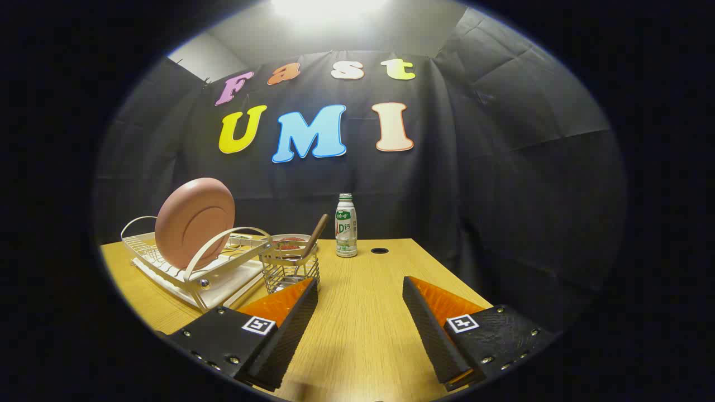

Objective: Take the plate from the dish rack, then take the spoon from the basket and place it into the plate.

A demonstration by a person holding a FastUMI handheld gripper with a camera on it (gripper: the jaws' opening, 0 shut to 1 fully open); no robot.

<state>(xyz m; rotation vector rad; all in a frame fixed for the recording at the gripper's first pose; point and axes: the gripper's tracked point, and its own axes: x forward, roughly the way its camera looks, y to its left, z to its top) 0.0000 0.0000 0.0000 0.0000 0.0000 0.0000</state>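
Left of the basket (290, 269), the plate (194, 222) stood on edge in the dish rack (184, 267), easy to grab. What's probably the spoon (314, 235) leaned in that basket; the gripper (360, 290) sat spread wide, empty.

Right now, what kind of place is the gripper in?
Probably a staged kitchen-chore booth: a pink round plate upright in a white wire dish rack on a wooden table, black cloth behind. The gripper hangs open, holding nothing.

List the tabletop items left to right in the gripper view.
White wire dish rack holding the upright pink round plate → wire mesh basket with the brown-handled spoon → green-labelled plastic bottle → dark round table hole. Open claw holds nothing.
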